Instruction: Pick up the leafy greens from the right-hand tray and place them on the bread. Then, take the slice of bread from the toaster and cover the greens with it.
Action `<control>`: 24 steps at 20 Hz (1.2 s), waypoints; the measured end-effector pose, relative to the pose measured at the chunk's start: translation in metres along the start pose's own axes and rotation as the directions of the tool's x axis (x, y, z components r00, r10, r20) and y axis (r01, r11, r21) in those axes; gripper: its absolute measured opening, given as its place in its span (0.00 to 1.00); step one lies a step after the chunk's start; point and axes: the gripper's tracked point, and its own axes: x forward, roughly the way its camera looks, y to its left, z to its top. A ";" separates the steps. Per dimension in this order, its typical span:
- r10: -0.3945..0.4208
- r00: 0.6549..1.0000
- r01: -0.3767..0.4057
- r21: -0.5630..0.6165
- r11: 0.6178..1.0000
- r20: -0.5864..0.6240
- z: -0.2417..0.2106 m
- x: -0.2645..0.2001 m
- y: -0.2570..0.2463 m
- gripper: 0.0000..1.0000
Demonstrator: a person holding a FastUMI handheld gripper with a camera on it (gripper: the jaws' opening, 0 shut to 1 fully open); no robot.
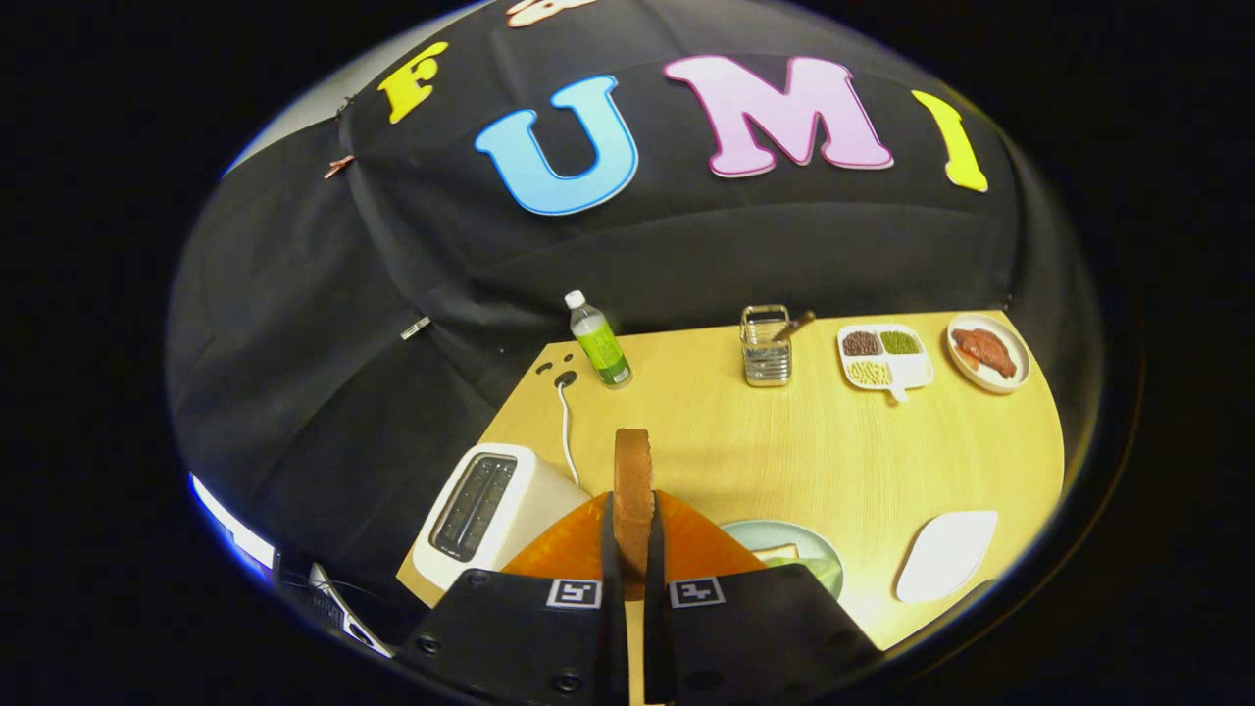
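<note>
Bread slice, brown-crusted, stands upright on edge, clamped between the gripper fingers.

Staged recording booth dressed as a kitchen, not a real home. Black cloth wall hangs behind a light wooden desk. Kitchen props on the desk: white toaster with its cord running to a cable port, drink bottle, metal utensil holder, divided snack tray, plate of meat, a white tray.
</note>
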 end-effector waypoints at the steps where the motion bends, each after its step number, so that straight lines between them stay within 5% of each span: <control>1: 0.000 1.000 0.000 0.011 1.000 -0.020 -0.010 0.001 -0.008 0.10; 7: 0.022 0.991 -0.012 0.073 0.997 -0.129 -0.067 0.009 -0.042 0.10; 18: -0.017 0.982 0.038 0.111 0.993 -0.189 -0.096 0.032 -0.102 0.16; 24: -0.116 0.967 0.123 0.014 0.992 -0.225 -0.121 0.029 -0.132 0.56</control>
